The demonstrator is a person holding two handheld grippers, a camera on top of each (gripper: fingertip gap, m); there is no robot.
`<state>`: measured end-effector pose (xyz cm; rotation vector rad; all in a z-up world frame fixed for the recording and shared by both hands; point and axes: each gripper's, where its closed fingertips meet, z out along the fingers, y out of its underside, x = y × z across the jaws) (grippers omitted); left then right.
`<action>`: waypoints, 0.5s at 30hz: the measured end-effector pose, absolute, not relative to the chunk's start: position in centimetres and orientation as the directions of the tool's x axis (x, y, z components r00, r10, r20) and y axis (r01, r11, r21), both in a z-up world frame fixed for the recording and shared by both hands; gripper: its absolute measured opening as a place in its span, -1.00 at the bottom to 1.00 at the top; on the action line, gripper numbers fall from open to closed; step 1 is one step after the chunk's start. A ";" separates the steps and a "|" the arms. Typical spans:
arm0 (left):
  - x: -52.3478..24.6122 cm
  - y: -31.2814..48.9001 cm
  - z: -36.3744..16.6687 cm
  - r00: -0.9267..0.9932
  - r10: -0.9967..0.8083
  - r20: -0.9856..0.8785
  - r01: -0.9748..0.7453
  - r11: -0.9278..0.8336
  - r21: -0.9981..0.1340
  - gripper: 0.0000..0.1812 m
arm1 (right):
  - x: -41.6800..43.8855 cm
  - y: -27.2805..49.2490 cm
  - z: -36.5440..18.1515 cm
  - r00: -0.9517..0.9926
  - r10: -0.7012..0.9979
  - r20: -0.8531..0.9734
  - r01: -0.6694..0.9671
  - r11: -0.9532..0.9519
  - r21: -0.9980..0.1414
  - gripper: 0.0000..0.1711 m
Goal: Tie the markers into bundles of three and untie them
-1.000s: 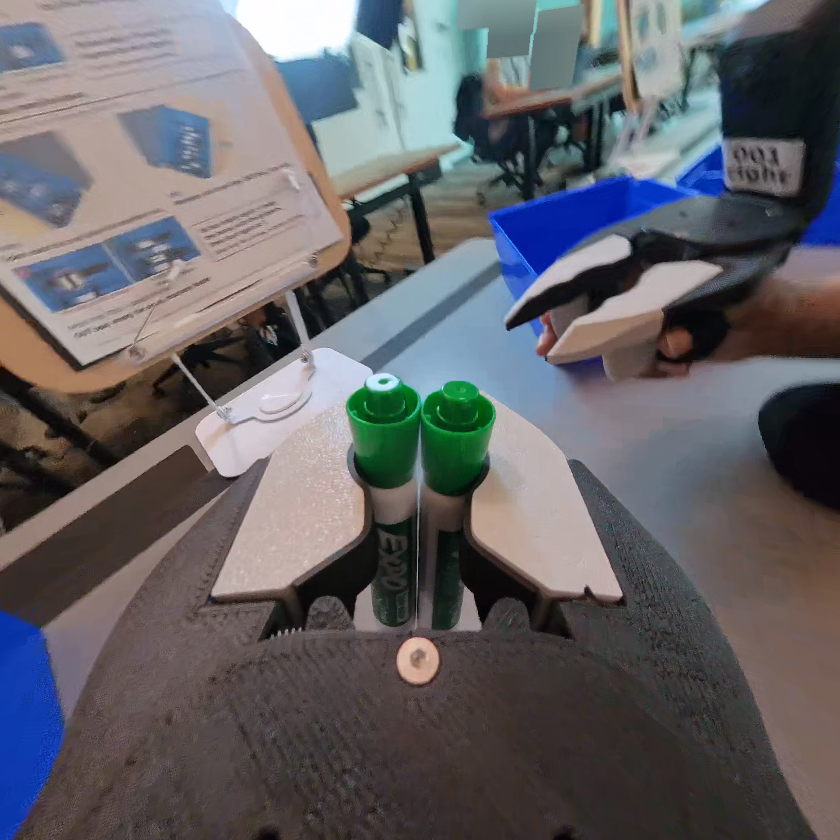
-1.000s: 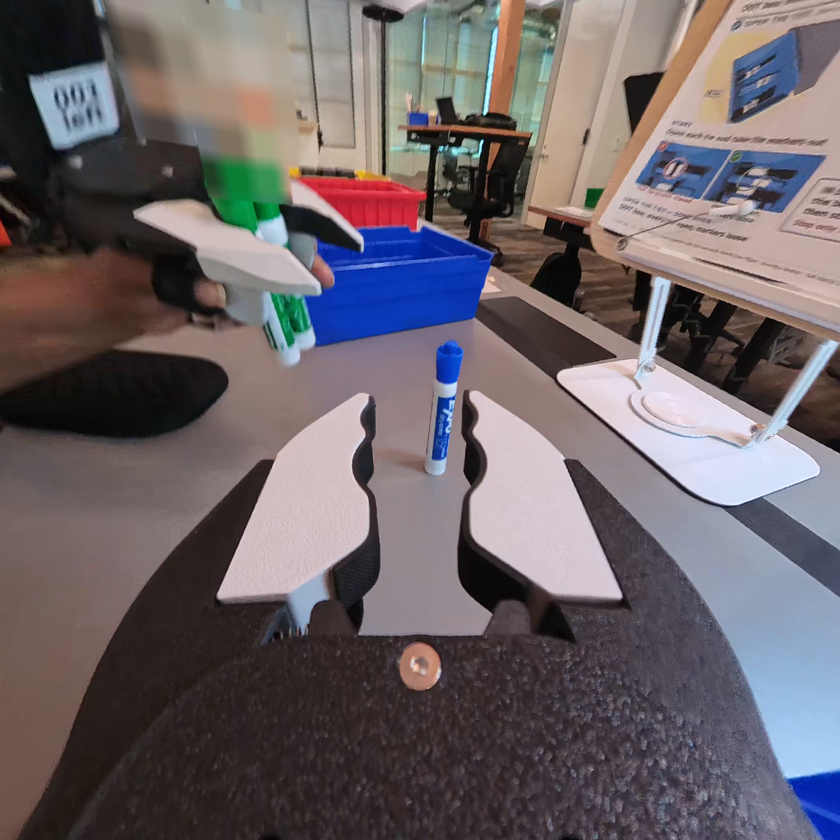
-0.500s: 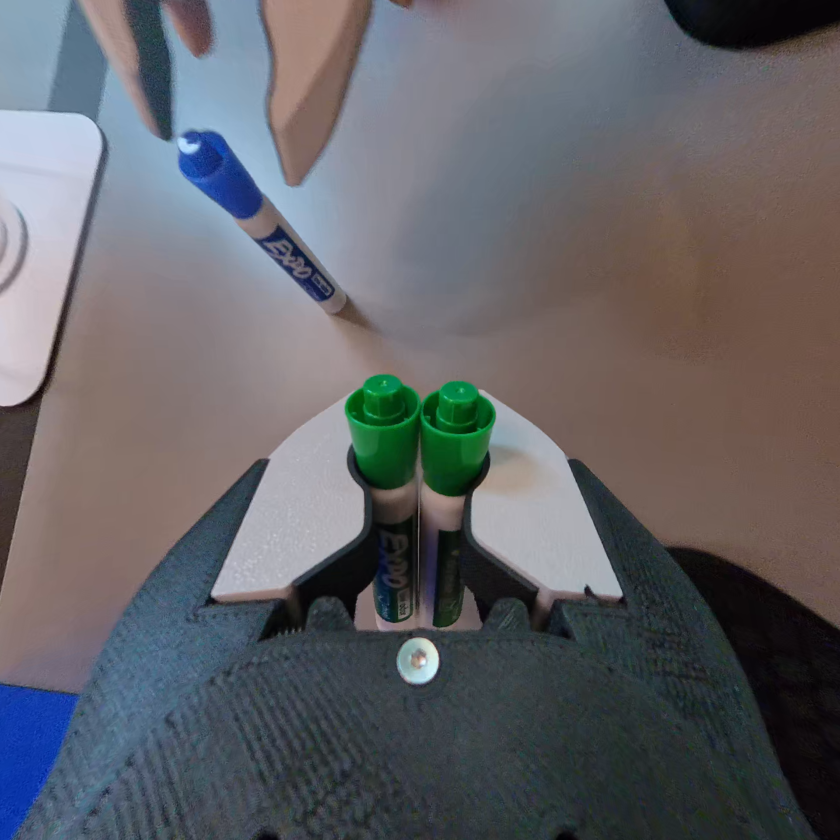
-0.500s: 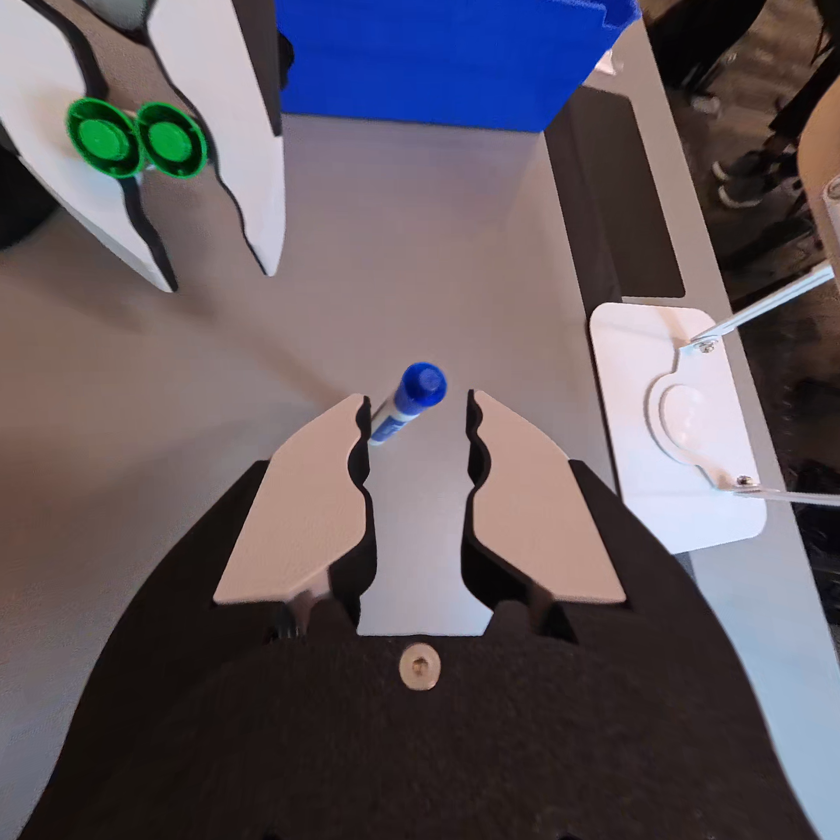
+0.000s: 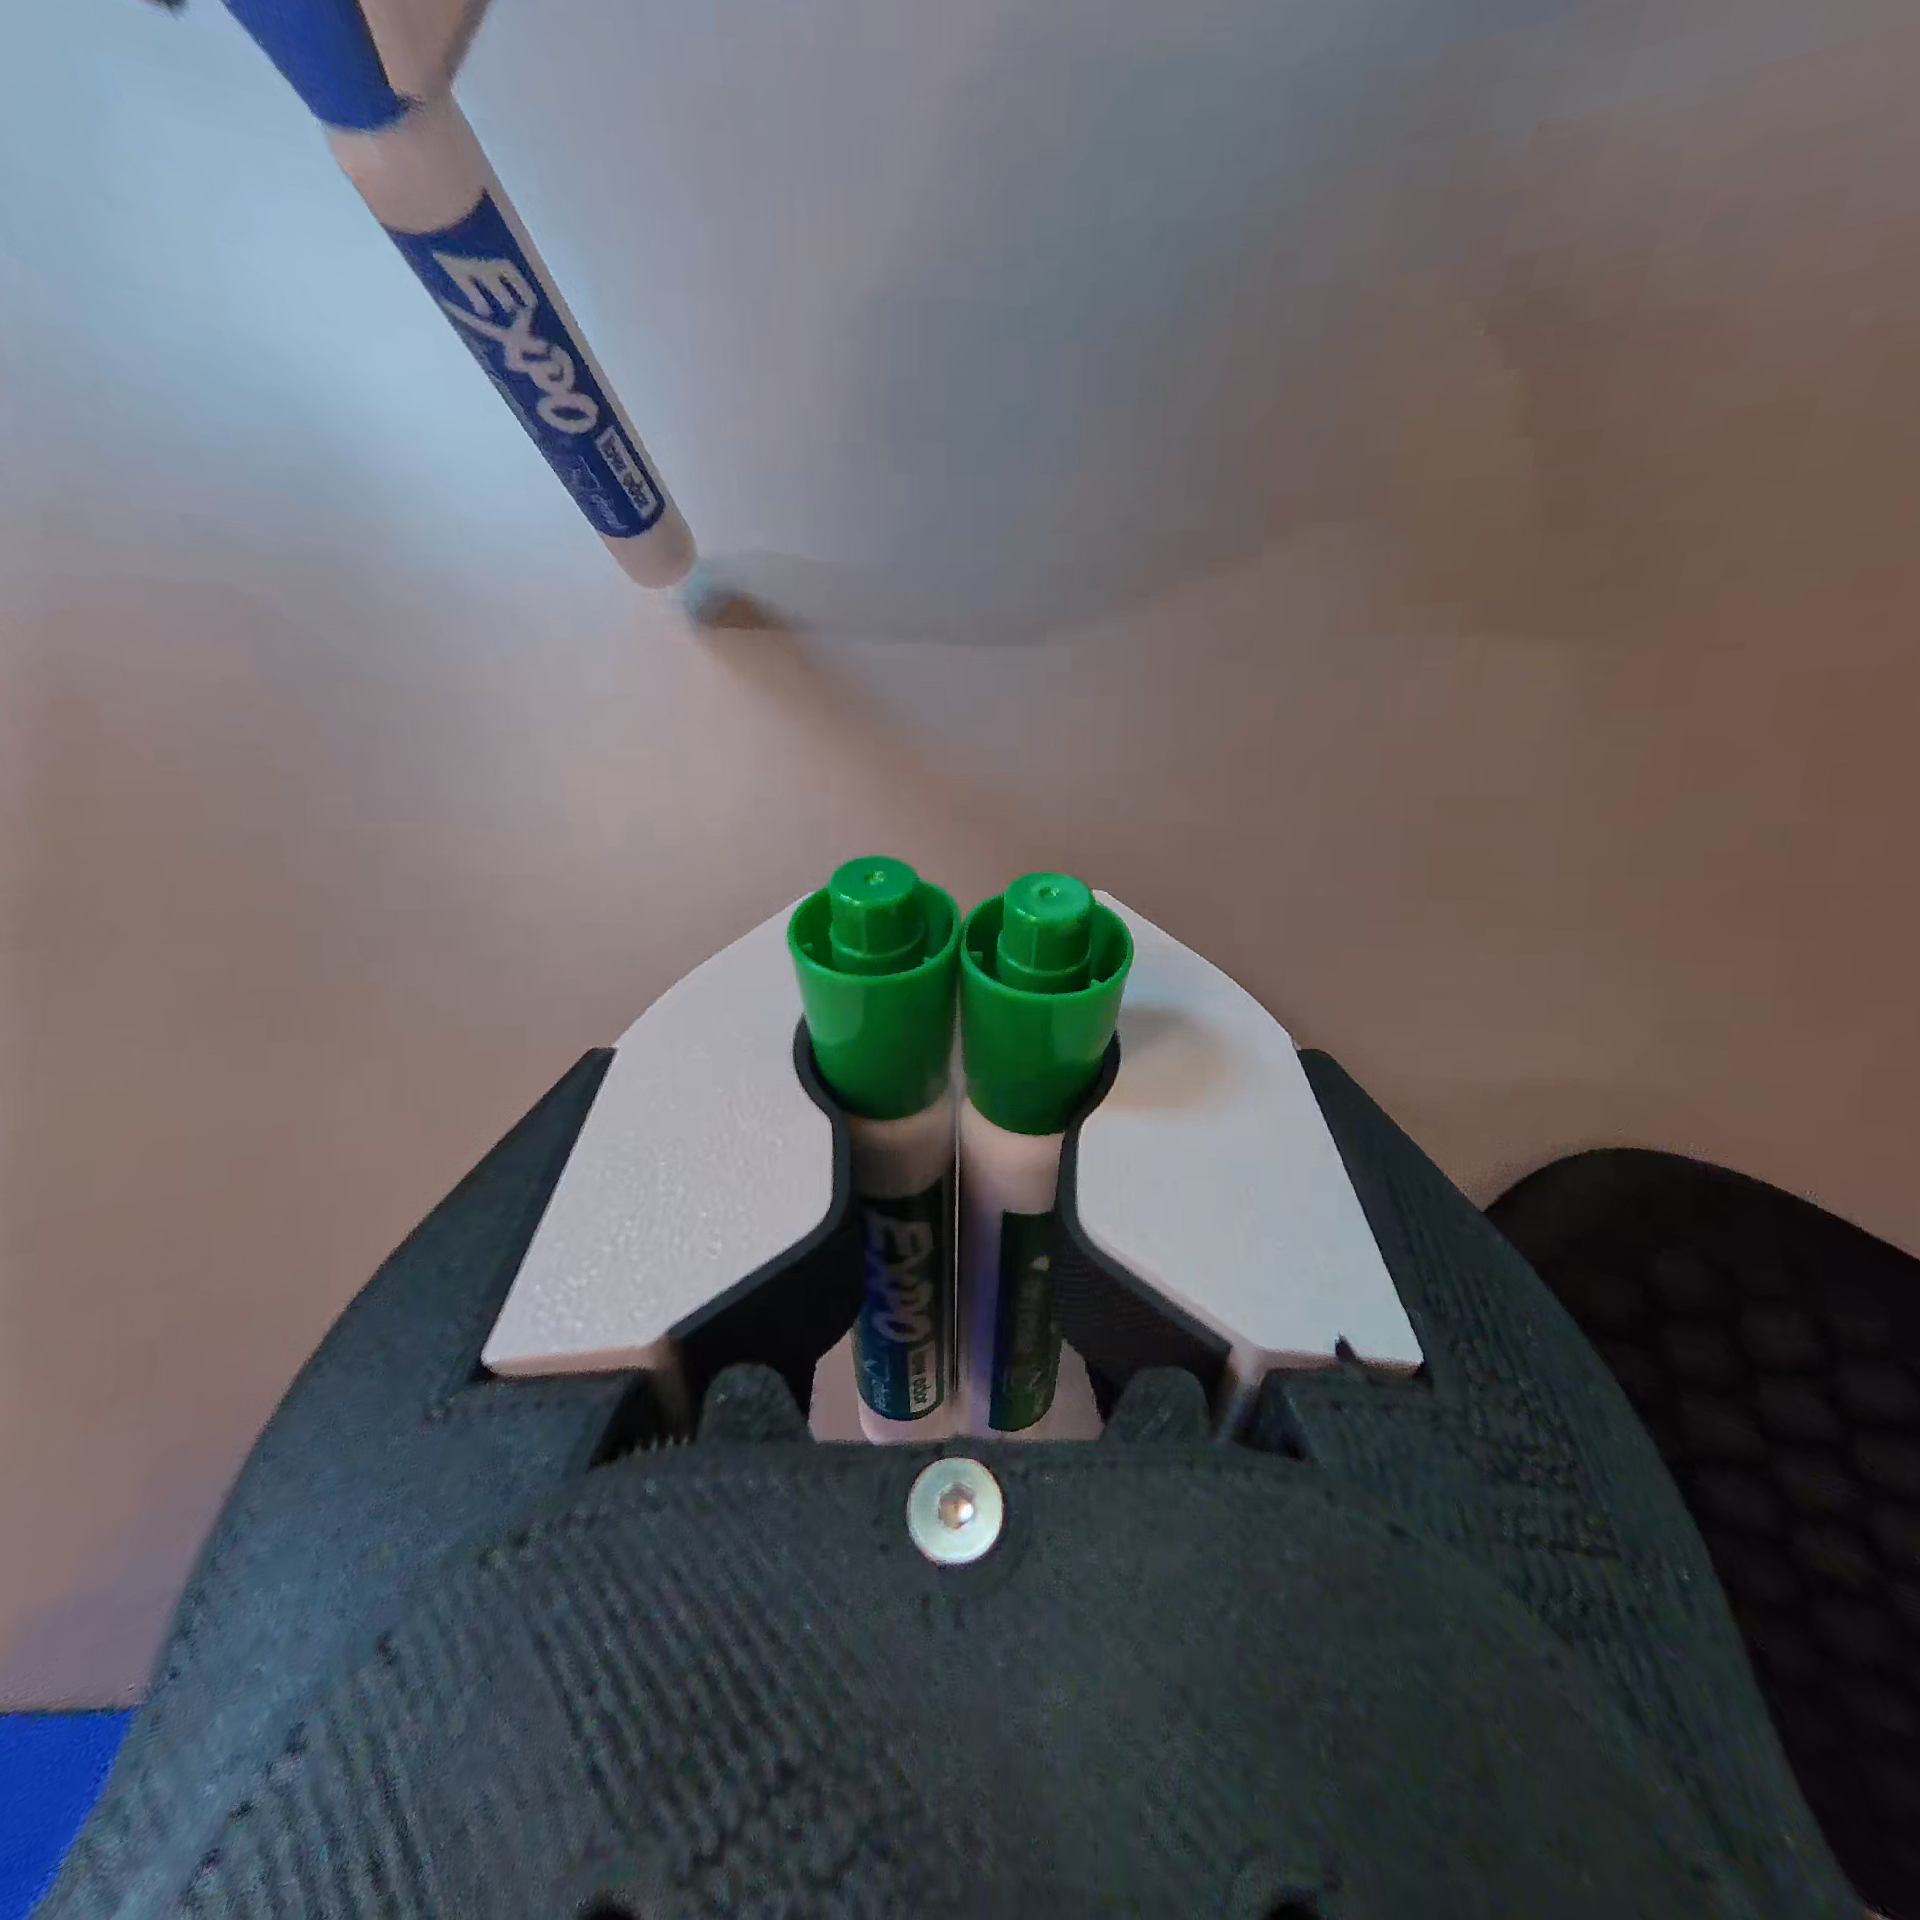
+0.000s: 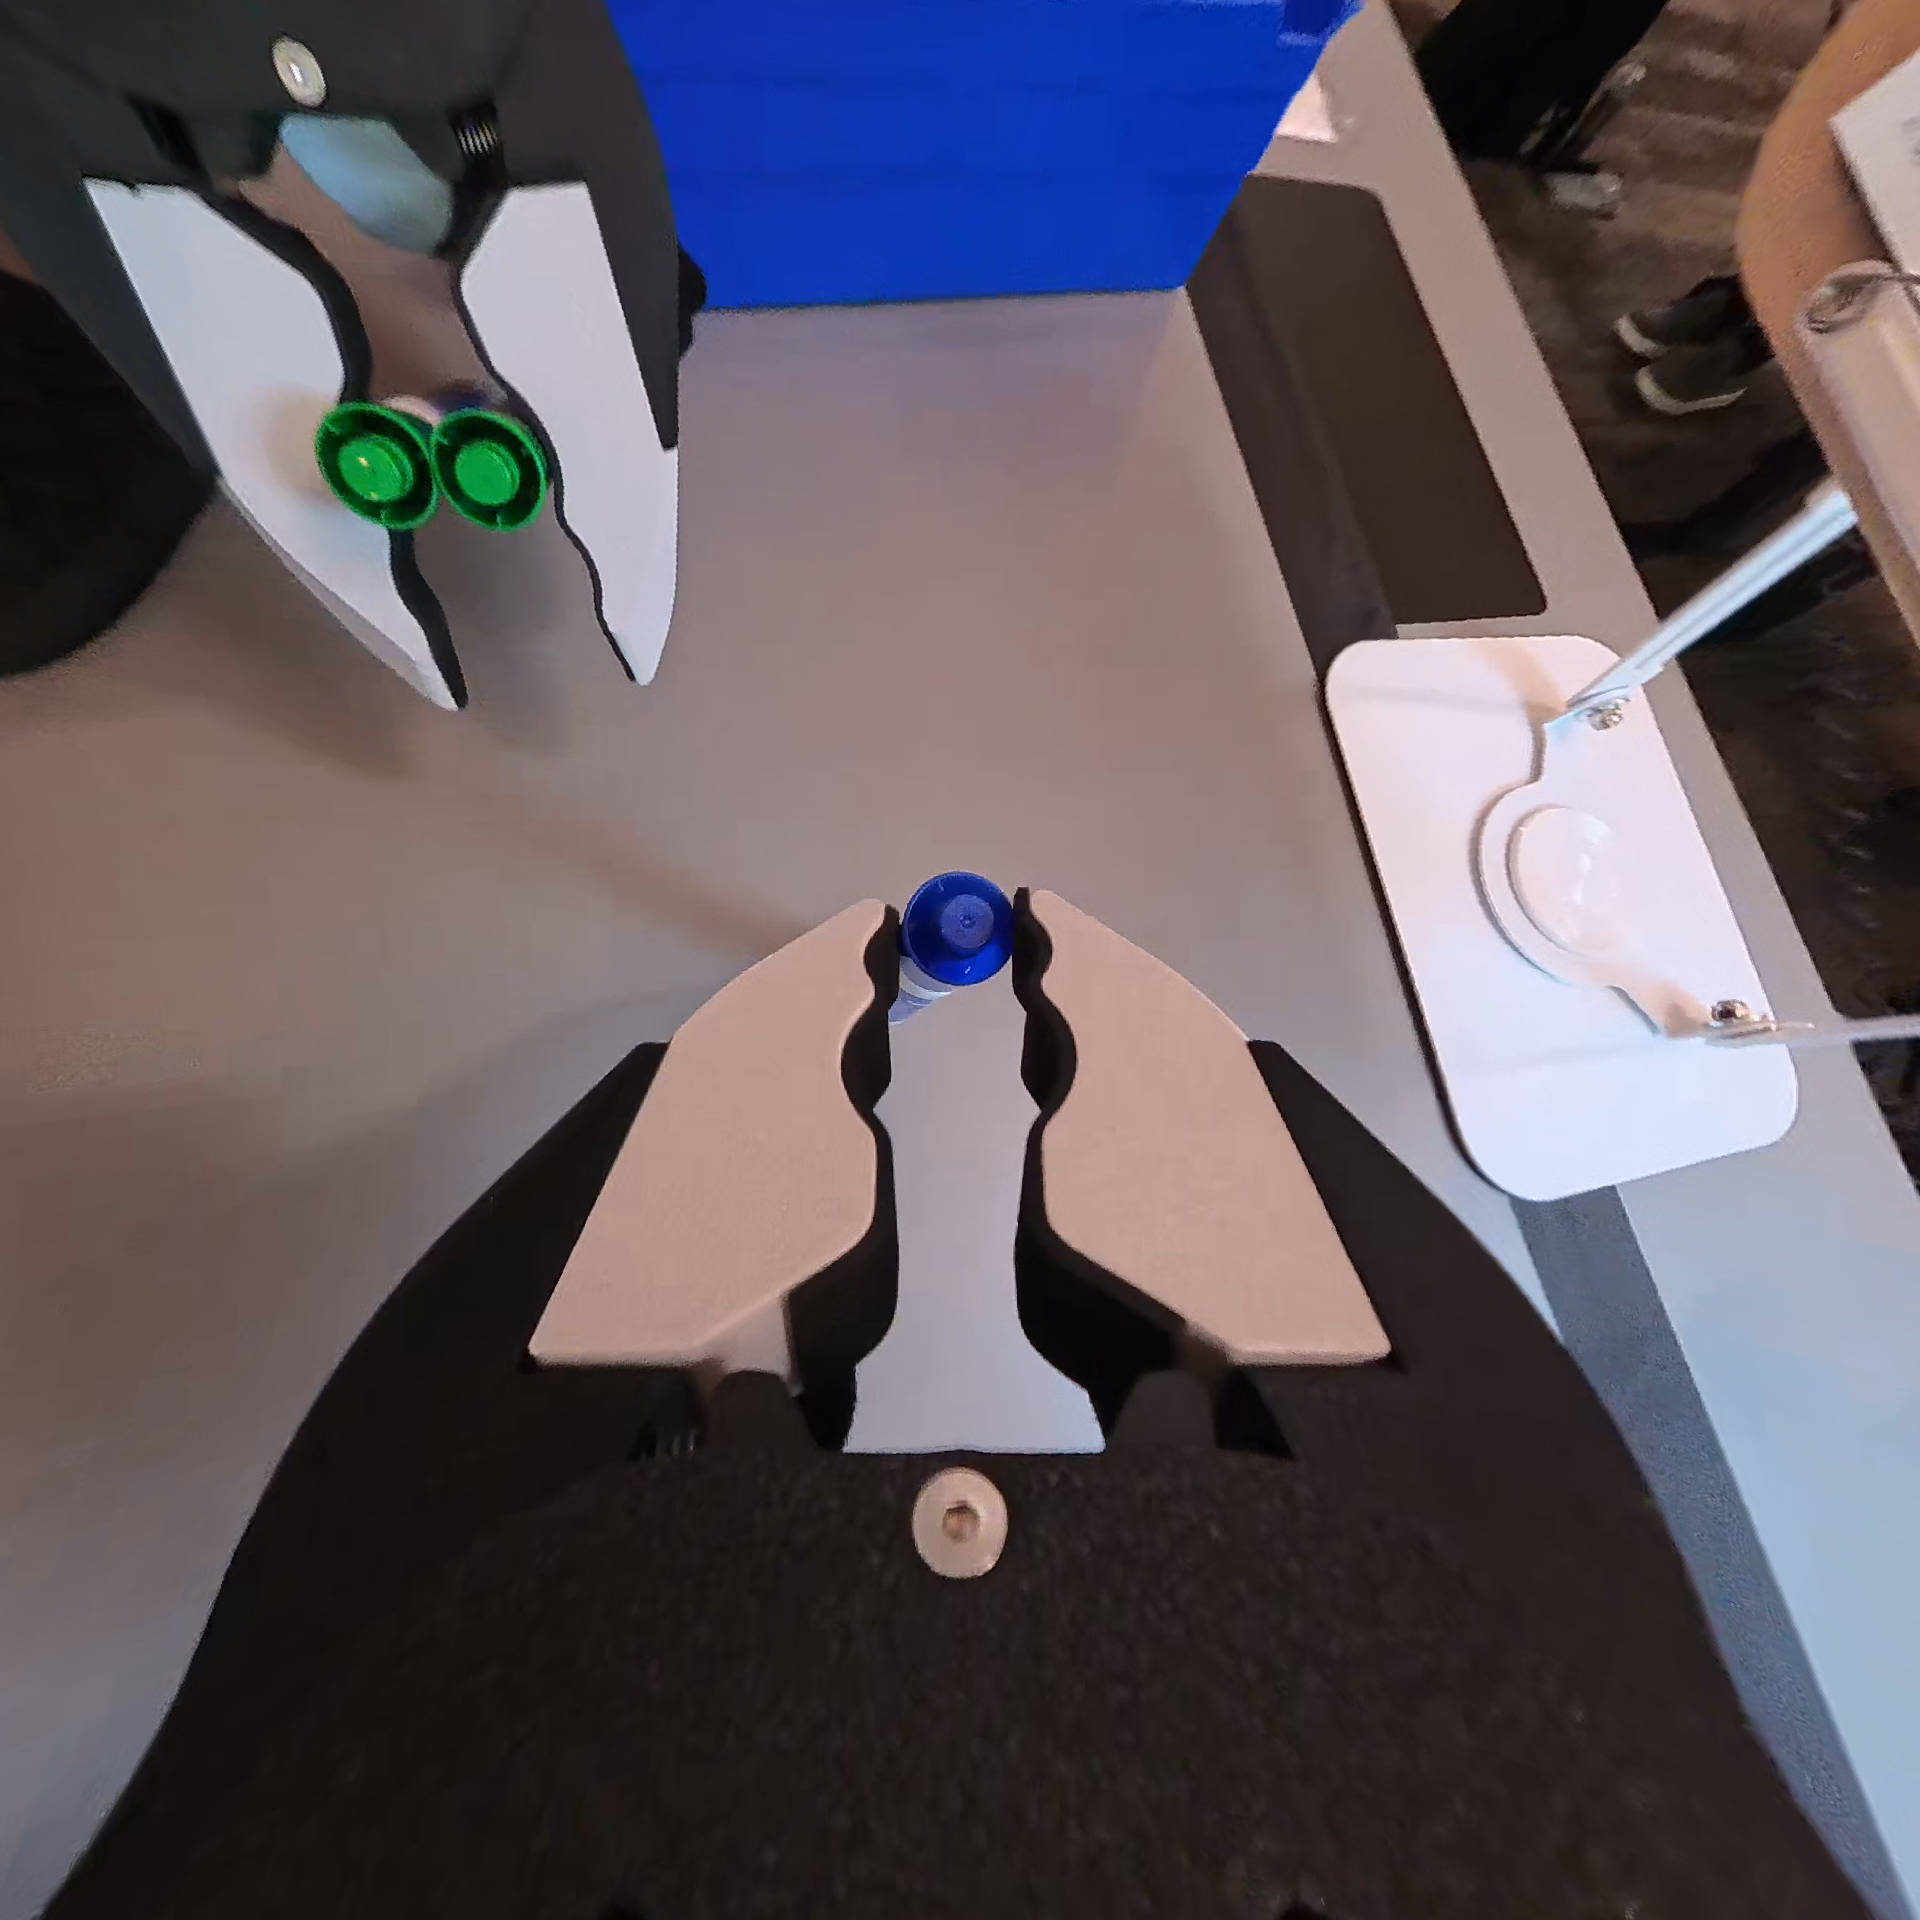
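My left gripper point(image 5: 956, 935) is shut on two green markers point(image 5: 873, 987), side by side with caps pointing forward. It also shows in the right wrist view point(image 6: 540, 675) at the upper left, pointing down with the green markers point(image 6: 431, 468) end-on. My right gripper point(image 6: 954, 909) is closed on the cap of a blue marker point(image 6: 956, 930) at its fingertips. In the left wrist view the blue marker point(image 5: 520, 343) leans at the upper left, its lower end at the grey table point(image 5: 1247, 520).
A blue bin point(image 6: 935, 145) stands at the table's far edge. A white stand base point(image 6: 1558, 914) with metal rods sits to the right, beside a dark strip point(image 6: 1351, 395). A black pad point(image 5: 1766, 1455) lies to the right of my left gripper. My right gripper is the nearer one to the white stand base point(image 6: 1558, 914): about 30 cm, against 35 cm.
Both grippers tilted from level to pointing down at the table. My right gripper moved over the standing blue marker and closed on its cap. My left gripper kept the green markers.
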<state>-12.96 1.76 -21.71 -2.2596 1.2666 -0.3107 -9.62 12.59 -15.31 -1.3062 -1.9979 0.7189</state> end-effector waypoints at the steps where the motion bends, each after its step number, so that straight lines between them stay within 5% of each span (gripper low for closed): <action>1: -12.7 1.9 -21.7 0.534 -0.844 -0.053 -0.721 -0.422 -0.550 -0.55 | -9.2 12.7 -15.0 -0.292 0.935 0.201 0.570 0.339 -0.748 -0.76; 15: -10.1 3.0 -22.4 0.539 -0.842 -0.034 -0.719 -0.438 -0.539 -0.54 | -5.0 11.3 -9.5 -0.210 0.976 -0.050 0.225 -0.002 -0.974 -0.76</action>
